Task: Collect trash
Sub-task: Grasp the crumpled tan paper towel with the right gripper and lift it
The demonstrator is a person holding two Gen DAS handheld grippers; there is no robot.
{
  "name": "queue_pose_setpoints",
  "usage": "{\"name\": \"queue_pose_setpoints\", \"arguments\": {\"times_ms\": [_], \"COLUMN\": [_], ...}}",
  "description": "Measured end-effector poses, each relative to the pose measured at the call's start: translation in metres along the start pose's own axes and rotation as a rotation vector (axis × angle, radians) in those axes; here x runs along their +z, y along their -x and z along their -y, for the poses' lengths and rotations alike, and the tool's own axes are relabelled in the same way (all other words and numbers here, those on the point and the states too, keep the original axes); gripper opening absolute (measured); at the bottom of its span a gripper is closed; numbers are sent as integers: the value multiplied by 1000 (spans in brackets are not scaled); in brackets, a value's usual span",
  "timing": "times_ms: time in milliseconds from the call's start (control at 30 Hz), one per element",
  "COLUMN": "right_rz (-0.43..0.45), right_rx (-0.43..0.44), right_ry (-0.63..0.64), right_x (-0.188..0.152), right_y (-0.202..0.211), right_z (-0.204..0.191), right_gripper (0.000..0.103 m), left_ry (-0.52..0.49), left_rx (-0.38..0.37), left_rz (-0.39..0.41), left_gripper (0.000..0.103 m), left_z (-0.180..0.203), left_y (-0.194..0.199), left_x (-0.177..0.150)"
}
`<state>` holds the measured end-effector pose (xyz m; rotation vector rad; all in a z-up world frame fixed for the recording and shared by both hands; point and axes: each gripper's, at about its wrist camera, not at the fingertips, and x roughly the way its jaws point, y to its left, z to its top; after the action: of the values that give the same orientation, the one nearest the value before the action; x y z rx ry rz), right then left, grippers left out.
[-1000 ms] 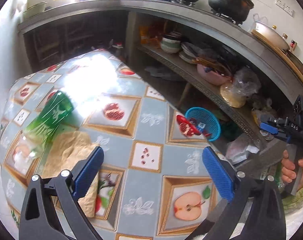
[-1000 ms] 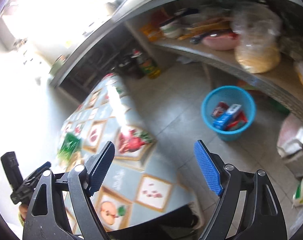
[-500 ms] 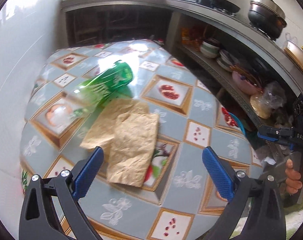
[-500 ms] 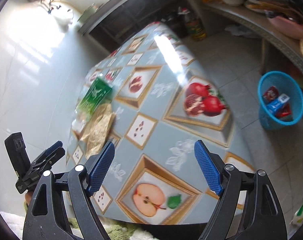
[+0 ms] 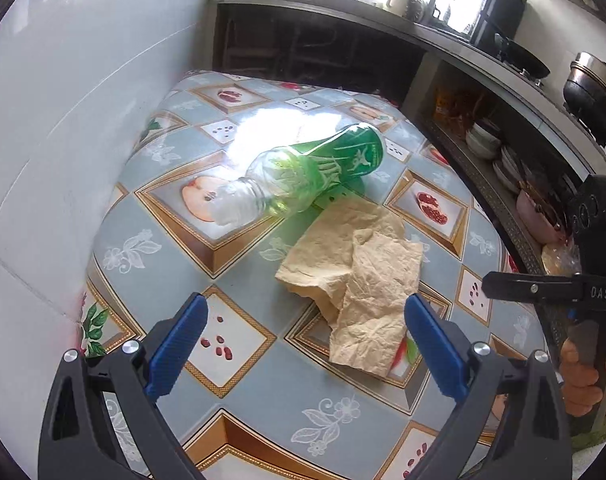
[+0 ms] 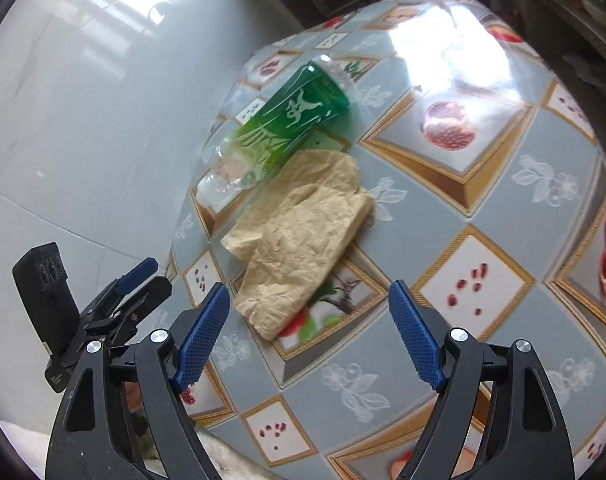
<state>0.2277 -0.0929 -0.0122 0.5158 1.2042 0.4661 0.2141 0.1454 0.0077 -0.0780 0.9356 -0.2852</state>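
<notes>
**Both grippers over the littered table**

A green-labelled clear plastic bottle (image 5: 315,172) lies on its side on the fruit-patterned tablecloth (image 5: 343,400), touching a crumpled tan paper (image 5: 359,280), near the white tiled wall (image 5: 63,120). The left gripper (image 5: 303,344) and right gripper (image 6: 307,332) tilt downward above the table, jaws wide apart and empty.

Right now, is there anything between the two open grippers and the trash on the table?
Nothing visible. The left gripper and right gripper are both open and empty above the table. The crumpled paper lies just ahead of them on bare cloth. The bottle lies on its side behind the paper, touching its far edge.
</notes>
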Motion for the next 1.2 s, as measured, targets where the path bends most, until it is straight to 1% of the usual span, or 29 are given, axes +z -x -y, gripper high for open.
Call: {"name": "queue_pose_setpoints", "arguments": {"times_ms": [33, 67, 133, 167, 267, 433, 467, 533, 600, 633, 800, 867, 900, 933, 967, 1000, 1067, 1100, 1167, 1200], "right_rz": [-21, -40, -75, -90, -105, -96, -82, -61, -38, -25, 2, 15, 21, 24, 24, 25, 20, 18, 10, 7], "right_rx": [19, 34, 43, 27, -34, -138, -154, -218, -263, -304, -472, -514, -515, -510, -506, -502, -489, -484, -466, -454], "right_ry": [-5, -11, -33, -49, -82, -68, -58, -24, 17, 46, 245, 305, 320, 325, 331, 333, 333, 333, 327, 321], "right_x": [2, 5, 10, 14, 28, 51, 55, 62, 65, 65, 51, 44, 42, 40, 39, 38, 40, 38, 34, 31], "right_y": [-7, -14, -32, -41, -61, -86, -90, -98, -104, -108, -128, -130, -130, -128, -125, -121, -107, -105, -95, -89], "right_z": [-2, -5, -7, -6, -5, -11, -15, -25, -34, -39, -65, -68, -68, -67, -64, -62, -49, -46, -35, -30], "right_gripper": [76, 75, 74, 73, 73, 73, 73, 73, 73, 73, 73, 69, 68, 64, 56, 52, 37, 35, 25, 23], "left_ry": [6, 13, 31, 48, 88, 112, 119, 133, 152, 160, 179, 180, 179, 179, 178, 174, 164, 160, 154, 151], "left_rx": [1, 2, -8, -19, -44, -54, -55, -53, -49, -47, -40, -39, -40, -40, -43, -47, -58, -64, -80, -90], "left_rz": [5, 8, 1, -6, -21, -23, -23, -24, -27, -27, -25, -23, -23, -25, -26, -28, -29, -31, -37, -42], "left_gripper": [95, 92, 88, 85, 81, 81, 81, 81, 81, 81, 81, 81, 81, 81, 81, 80, 79, 78, 75, 74], "left_z": [-3, -5, -10, -13, -19, -24, -26, -29, -33, -35, -41, -41, -40, -40, -39, -37, -34, -32, -27, -24], "left_y": [0, -1, -4, -6, -9, -10, -10, -10, -10, -9, -8, -7, -7, -7, -7, -7, -8, -9, -11, -13], "left_x": [0, 0, 1, 1, -1, -2, -2, -2, -2, -2, -3, -3, -4, -4, -4, -5, -5, -4, -5, -5]}}
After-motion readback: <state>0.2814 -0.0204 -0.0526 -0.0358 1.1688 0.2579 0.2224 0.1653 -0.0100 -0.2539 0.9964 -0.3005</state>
